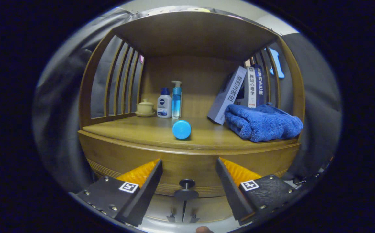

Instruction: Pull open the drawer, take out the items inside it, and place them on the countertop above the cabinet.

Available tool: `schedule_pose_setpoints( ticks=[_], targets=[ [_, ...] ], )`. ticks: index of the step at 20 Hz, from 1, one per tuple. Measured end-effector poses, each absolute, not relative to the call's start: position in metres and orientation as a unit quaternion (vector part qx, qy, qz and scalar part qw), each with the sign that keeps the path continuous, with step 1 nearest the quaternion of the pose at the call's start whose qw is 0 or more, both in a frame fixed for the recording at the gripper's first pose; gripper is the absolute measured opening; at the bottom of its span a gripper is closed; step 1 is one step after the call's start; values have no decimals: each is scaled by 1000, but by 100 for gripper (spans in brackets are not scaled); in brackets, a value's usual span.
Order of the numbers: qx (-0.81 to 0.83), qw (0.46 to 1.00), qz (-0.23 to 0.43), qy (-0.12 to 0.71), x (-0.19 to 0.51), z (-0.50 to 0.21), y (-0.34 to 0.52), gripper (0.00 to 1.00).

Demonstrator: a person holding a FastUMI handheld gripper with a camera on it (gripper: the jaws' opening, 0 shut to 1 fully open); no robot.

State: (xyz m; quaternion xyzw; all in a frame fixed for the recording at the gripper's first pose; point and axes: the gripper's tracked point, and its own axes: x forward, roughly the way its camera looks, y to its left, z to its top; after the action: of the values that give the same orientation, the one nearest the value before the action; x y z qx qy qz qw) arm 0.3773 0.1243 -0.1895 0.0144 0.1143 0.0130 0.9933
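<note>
Drawer (187, 168) shut, one knob (186, 184) between open tool (189, 168) fingers.

Wooden countertop (142, 131) – holds lidded cup (145, 106), two bottles (170, 101), blue cylinder (181, 129), books (239, 92), blue towel (263, 122)

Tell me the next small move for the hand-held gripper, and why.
Probably ease straight forward and close on the drawer knob. The hand-held gripper is open, the knob sits between its fingers, and the drawer front looks shut, so nothing inside can be reached yet.
</note>
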Motion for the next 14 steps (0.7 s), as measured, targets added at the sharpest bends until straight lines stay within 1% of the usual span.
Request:
schedule_pose_setpoints(
  ticks=[4,6,9,14],
  targets=[
    [10,996,39,85,368,-155,95,99],
    [13,996,46,73,364,-141,64,99],
    [35,996,37,73,352,-130,6,99],
    [63,998,9,22,321,-105,-93,98]
  ],
)
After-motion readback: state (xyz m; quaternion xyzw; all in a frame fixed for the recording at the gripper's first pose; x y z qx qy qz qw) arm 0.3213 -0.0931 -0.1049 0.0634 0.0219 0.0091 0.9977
